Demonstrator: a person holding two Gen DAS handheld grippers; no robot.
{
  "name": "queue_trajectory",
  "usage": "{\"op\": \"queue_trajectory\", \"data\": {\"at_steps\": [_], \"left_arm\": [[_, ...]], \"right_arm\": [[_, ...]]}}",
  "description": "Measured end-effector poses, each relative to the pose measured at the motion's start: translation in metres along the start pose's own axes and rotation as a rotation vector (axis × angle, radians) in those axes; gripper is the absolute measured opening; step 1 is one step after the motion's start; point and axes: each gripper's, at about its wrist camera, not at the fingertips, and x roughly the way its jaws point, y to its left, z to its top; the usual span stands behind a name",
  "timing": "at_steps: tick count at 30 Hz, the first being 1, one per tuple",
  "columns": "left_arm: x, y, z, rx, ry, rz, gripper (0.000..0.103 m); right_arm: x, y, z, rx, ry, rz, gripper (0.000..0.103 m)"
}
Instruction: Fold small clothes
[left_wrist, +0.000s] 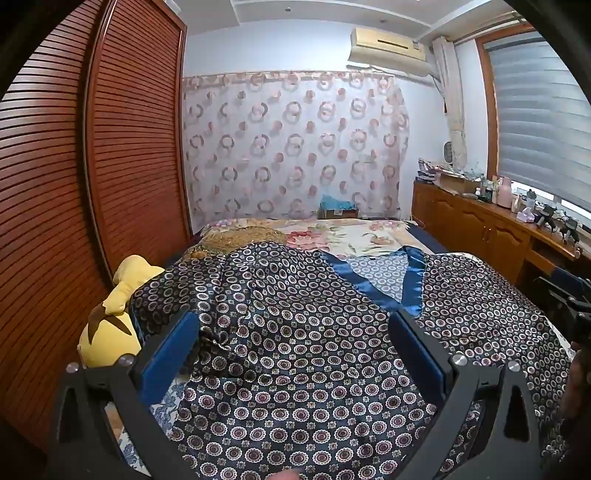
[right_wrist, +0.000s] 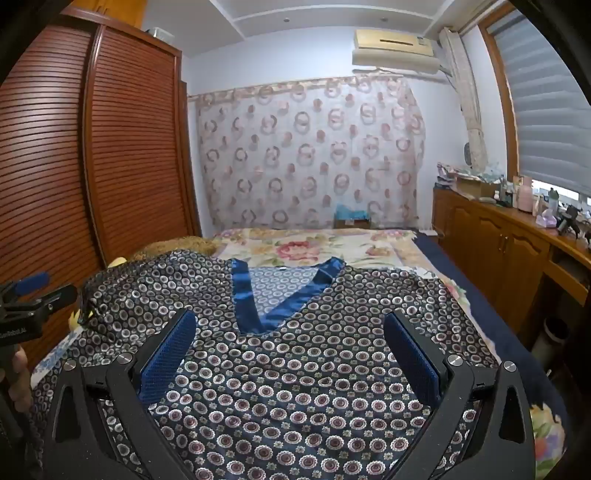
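A dark satin top printed with small rings lies spread on the bed, its blue V-neck trim pointing toward me. Its left side is bunched into folds near the plush toy. My left gripper hovers open over the left part of the top, nothing between its blue pads. Over the chest below the neckline my right gripper stands open too, holding nothing. Each gripper shows at the edge of the other's view: the left gripper and the right gripper.
A yellow plush toy lies at the bed's left edge by the louvred wardrobe. A floral bedspread covers the far half of the bed. A wooden cabinet with clutter runs along the right under the window.
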Motion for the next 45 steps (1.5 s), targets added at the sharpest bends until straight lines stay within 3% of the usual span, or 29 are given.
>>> {"op": "queue_trajectory", "data": {"at_steps": [45], "left_arm": [[-0.007,0.0036,0.0045,-0.012,-0.033,-0.009,0.103]], "right_arm": [[0.0042,-0.0007,-0.0032,-0.007,0.003,-0.006,0.103]]}}
